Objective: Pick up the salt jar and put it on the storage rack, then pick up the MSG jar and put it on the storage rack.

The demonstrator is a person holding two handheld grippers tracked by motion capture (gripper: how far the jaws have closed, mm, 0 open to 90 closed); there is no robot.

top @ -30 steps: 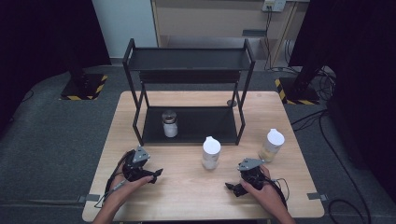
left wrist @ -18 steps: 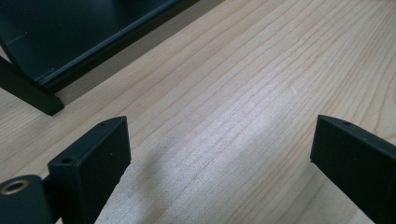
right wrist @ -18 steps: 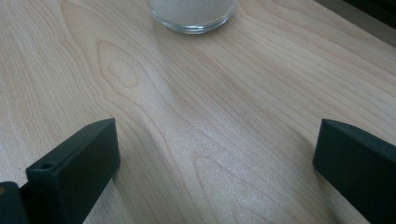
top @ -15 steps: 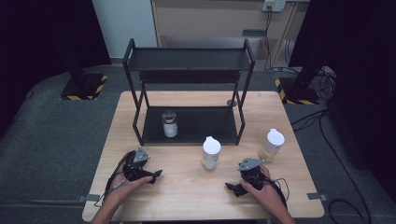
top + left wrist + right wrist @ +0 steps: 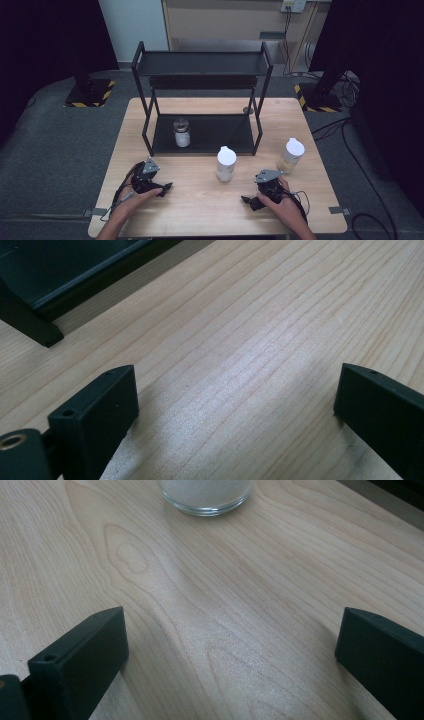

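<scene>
High view: the left gripper (image 5: 161, 189) and right gripper (image 5: 248, 201) are rested on the table (image 5: 200, 200); the middle jar (image 5: 226, 163) is stood between them, its contents hard to make out.
Left gripper view: jaws are spread wide and have just been opening, nothing between them; the rack (image 5: 75, 270) is cut off at the top edge.
Right gripper view: jaws are spread wide over bare wood; the jar base (image 5: 206, 494) is cropped above.

Upright white-capped bottle (image 5: 226, 163) of white powder, mid-table, before the shelf (image 5: 202, 95).
</scene>
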